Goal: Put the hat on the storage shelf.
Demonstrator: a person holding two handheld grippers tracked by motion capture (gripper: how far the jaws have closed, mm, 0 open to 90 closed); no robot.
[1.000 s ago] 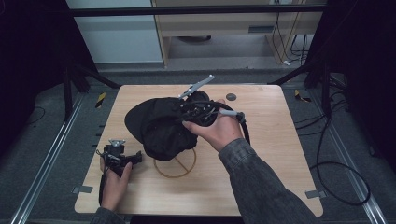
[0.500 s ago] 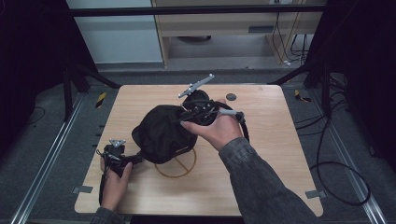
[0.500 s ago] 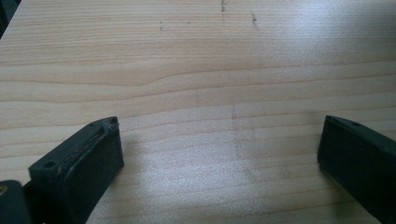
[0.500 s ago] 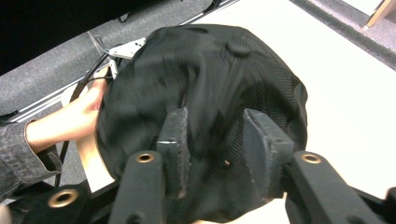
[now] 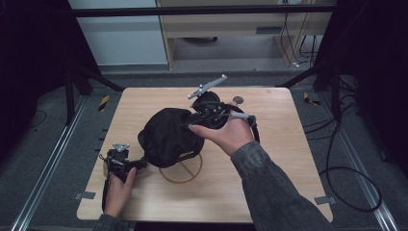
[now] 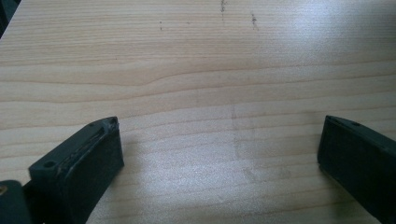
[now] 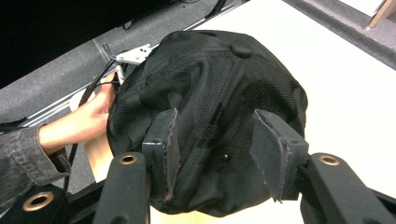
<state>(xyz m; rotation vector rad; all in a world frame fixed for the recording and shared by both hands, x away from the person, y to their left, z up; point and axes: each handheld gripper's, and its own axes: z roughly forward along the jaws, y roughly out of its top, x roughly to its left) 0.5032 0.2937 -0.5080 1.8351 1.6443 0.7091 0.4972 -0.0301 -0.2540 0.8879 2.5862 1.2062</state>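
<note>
Left gripper (image 5: 137,163) low at the near-left of the light wooden desk (image 5: 288,159), jaws spread wide over bare wood. Tan wire hoop (image 5: 182,167) flat mid-desk. Black mesh cap (image 5: 166,134) over it, pinched at the rim by the right gripper (image 7: 212,147). Small dark disc (image 5: 237,100) at far edge.

The table (image 5: 288,192) is a light wood square on grey floor (image 5: 365,159). At its centre sits a black cap (image 5: 166,134). A thin ring (image 5: 182,166) lies flat at about six o'clock of the cap, partly under it. A small dark disc (image 5: 238,100) rests near the table's twelve o'clock edge, well apart from the cap.
</note>
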